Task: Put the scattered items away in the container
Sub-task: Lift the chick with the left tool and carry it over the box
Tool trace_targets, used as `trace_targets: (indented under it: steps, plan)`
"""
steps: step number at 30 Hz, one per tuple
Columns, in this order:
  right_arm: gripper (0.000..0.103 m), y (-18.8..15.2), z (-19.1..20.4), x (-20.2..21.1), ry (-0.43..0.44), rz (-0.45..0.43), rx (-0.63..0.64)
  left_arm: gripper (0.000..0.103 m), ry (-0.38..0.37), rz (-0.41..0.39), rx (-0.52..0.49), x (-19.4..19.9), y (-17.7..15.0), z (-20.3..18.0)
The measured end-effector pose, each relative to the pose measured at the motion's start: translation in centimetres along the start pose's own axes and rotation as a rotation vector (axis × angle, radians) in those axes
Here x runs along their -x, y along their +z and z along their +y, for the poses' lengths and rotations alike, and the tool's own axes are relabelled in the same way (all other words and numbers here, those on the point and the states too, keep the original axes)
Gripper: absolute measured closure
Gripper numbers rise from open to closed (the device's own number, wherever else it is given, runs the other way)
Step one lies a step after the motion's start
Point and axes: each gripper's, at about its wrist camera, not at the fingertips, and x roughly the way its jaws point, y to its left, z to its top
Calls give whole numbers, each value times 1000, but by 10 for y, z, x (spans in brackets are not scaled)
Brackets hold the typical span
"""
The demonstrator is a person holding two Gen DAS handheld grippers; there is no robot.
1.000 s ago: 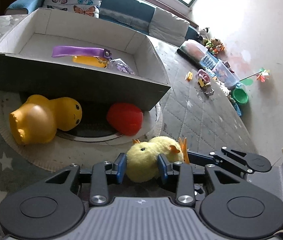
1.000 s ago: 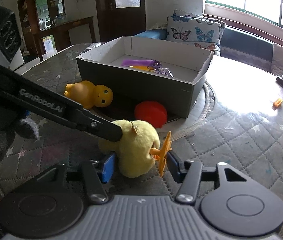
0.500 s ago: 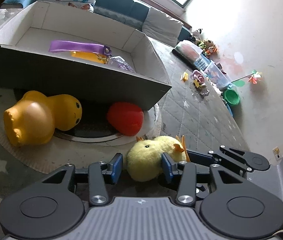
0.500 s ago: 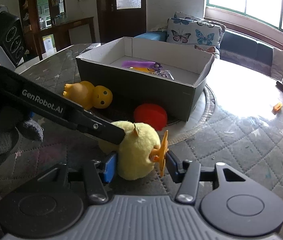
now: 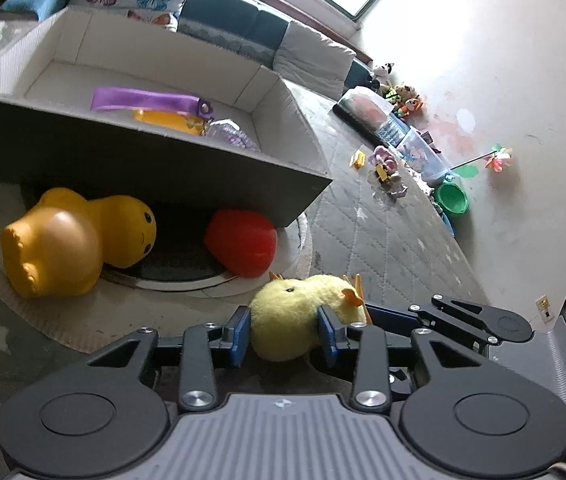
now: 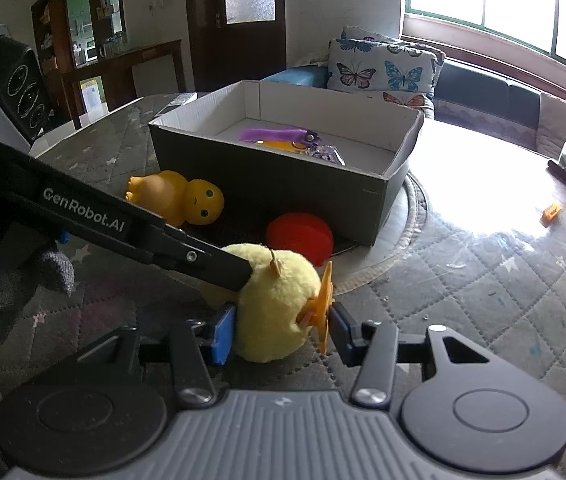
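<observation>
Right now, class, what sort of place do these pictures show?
Most likely a home living room, perhaps a play corner. A dark cushioned sofa with white butterfly-print pillows sits under a large window, and small plastic toys lie scattered over the grey quilted mat.

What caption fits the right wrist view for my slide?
Both closing tools, right tool and left tool, straddle the plush chick before the cardboard box.

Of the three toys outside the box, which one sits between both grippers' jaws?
The fluffy yellow chick: the left gripper and right gripper are both closing around it. The rubber duck and red toy lie untouched by the box.
</observation>
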Motion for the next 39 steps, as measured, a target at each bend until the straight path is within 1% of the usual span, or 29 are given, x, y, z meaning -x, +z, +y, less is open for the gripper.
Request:
trace_targets:
  steps: [4,8,15,22,26,30,39]
  plan:
    - [53,5,3,7,-6,-22,11,64,4,-26,-4,9,3,-5]
    - [54,18,4,15,-10,-59,27,64,14,-69,-12,21,15,-11]
    - [54,57,7,21,-29,-140,73,64,37,-153,-40,43,48,-20]
    - [54,99,8,7,-33,-191,102,65,69,-208,-43,53,87,-12]
    - [54,118,6,-11,-17,-193,103,65,97,-217,-36,51,104,-1]
    - [54,131,5,-31,3,-182,105,65,124,-211,-16,46,117,16]
    - [54,142,7,-77,54,-125,109,65,170,-178,29,35,125,54]
